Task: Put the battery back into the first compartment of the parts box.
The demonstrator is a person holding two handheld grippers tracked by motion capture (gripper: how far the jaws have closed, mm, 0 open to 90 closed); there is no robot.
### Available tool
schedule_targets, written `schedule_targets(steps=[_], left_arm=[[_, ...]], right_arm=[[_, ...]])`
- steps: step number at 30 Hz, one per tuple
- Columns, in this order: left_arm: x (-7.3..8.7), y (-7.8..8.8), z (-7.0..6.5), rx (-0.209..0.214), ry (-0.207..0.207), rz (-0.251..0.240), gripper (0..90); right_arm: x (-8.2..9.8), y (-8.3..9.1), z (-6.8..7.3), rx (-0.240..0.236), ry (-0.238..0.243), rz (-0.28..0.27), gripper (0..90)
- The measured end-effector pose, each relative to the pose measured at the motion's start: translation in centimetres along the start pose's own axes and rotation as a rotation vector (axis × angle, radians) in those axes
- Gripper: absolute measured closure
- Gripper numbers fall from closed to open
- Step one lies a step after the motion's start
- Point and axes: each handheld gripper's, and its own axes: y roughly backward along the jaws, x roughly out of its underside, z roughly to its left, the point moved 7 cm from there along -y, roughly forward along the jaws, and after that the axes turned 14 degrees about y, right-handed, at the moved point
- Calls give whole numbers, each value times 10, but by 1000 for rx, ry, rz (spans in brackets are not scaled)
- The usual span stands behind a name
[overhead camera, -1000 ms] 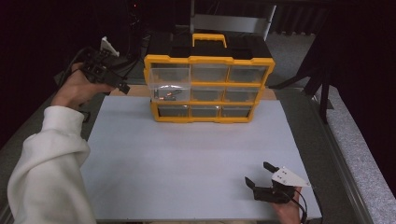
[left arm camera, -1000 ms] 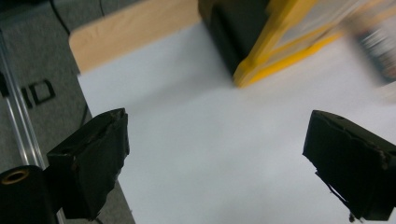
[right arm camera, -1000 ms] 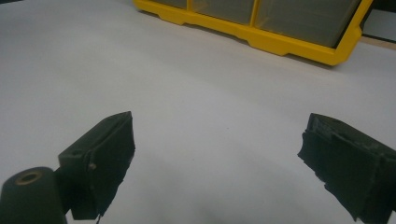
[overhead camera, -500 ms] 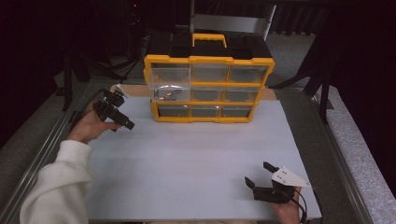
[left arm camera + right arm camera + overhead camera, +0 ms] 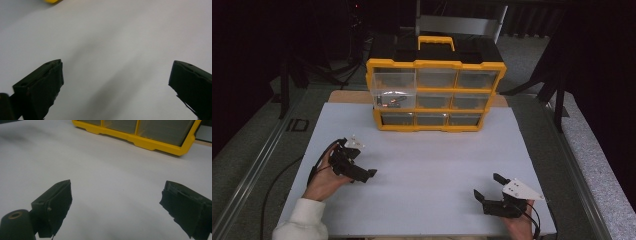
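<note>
Resting on a white sheet (image 5: 427,170) that covers most of the table is a yellow and black drawer organizer (image 5: 435,95), set at the far edge, upright, front facing the person. Nine clear drawers in three rows of three; black lid with a yellow carry handle (image 5: 436,42) on top. No brand, label or lettering can be read on the organizer, the sheet or the grippers; any marking is too small or blurred to tell.

Upper left drawer (image 5: 394,90) is taller than the others and stands slightly forward of the front; small items lie in its bottom, too small to identify. Contents of the other drawers cannot be told.

Left gripper (image 5: 362,176): held in the person's left hand (image 5: 326,179) at the near left of the sheet, low over it, well apart from the organizer. Jaws have just been opening and stand wide apart in the left gripper view, with bare white sheet between them, nothing held. White sleeve cuff (image 5: 302,222) at the bottom edge.

Right gripper (image 5: 488,187): near right corner of the sheet, grey three-cornered plate (image 5: 519,190) on top, jaws spread wide, nothing between them. In the right gripper view the organizer's yellow lower frame crosses the top, well ahead of the jaws
</note>
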Motion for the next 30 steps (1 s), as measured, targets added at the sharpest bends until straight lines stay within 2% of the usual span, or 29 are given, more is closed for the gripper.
schedule_targets(steps=[1, 2, 5, 8, 9, 10, 11, 12, 13, 14, 15, 16, 19, 21, 24, 30], left_arm=[[6, 0, -9, 53, 10, -74, 1], [9, 0, -15, 77, 7, -112, 0], [19, 1, -26, 87, -22, -216, 0], [29, 3, -33, 115, -26, -319, 0], [32, 5, -33, 116, -20, -357, 0], [32, 5, -33, 116, -20, -357, 0], [36, 9, -32, 126, -7, -413, 0], [36, 9, -32, 126, -7, -413, 0], [38, 22, -26, 95, 20, -522, 0], [38, 22, -26, 95, 20, -522, 0], [39, 33, -22, 94, 53, -593, 0], [40, 37, -20, 100, 67, -618, 0], [44, 48, -14, 87, 85, -667, 0], [47, 51, -11, 70, 86, -680, 0], [49, 52, -7, 49, 88, -685, 0], [49, 49, -9, 41, 70, -671, 0]], right_arm=[[-1, 0, 0, -4, -6, -11, 92], [-2, 0, 0, -5, -13, -14, 92], [-3, 0, -1, -5, -22, -23, 92], [-5, -1, -2, -6, -30, -35, 92], [-6, -2, -2, -3, -31, -41, 92], [-6, -2, -2, -3, -31, -41, 92], [-7, -2, -2, 0, -31, -48, 91], [-7, -2, -2, 0, -31, -48, 91], [-11, -5, -4, -3, -49, -72, 90], [-11, -5, -4, -3, -49, -72, 90], [-14, -8, -5, 8, -48, -83, 88], [-15, -9, -5, 8, -53, -93, 88], [-17, -12, -6, 3, -43, -103, 88], [-16, -14, -6, 0, -39, -100, 88], [-16, -15, -8, 4, -34, -99, 88], [-15, -15, -9, 7, -30, -95, 88]])
